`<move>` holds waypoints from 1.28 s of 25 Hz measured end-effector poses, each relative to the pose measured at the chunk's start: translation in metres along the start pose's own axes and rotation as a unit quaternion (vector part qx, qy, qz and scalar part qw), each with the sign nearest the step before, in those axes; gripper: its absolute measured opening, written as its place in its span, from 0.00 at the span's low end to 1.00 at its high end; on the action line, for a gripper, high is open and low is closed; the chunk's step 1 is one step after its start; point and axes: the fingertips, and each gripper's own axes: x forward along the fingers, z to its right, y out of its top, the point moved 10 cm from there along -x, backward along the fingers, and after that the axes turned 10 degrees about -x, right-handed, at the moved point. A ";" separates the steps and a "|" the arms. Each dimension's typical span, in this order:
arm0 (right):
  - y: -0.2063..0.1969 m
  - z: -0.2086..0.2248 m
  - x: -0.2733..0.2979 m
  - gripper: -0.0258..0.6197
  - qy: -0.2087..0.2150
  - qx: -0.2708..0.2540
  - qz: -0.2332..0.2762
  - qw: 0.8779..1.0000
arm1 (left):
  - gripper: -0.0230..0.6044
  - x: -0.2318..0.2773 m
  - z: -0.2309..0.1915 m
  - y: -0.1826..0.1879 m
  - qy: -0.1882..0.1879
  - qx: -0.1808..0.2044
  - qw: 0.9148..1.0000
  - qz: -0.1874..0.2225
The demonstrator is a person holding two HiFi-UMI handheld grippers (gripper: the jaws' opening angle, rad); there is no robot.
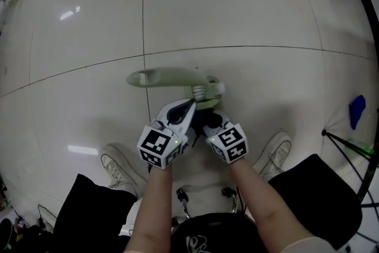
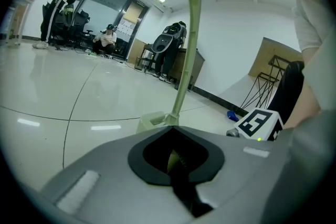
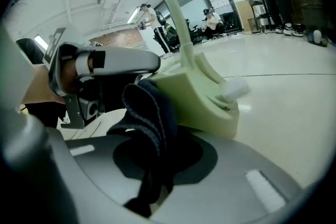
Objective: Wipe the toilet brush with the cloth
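A pale green toilet brush [image 1: 172, 77] hangs level above the floor; its loop handle points left and its white bristles [image 1: 216, 89] sit at the right. My left gripper [image 1: 190, 105] is shut on the brush near its head. In the left gripper view the green handle [image 2: 190, 34] rises out of the jaws. My right gripper [image 1: 208, 121] is shut on a dark blue cloth [image 3: 151, 113]. The cloth is bunched up right beside the brush's green head block [image 3: 205, 94]; whether they touch is unclear.
White tiled floor [image 1: 237, 15] lies all around. The person's two white shoes [image 1: 121, 166] [image 1: 275, 151] stand just below the grippers. A blue object [image 1: 357, 109] and a black stand [image 1: 352, 145] are at the right. People and office chairs [image 2: 68, 13] are far off.
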 end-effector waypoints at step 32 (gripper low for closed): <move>0.023 0.161 -0.038 0.14 0.020 0.229 0.020 0.973 | 0.05 0.001 -0.008 0.003 -0.044 -0.035 0.998 -0.001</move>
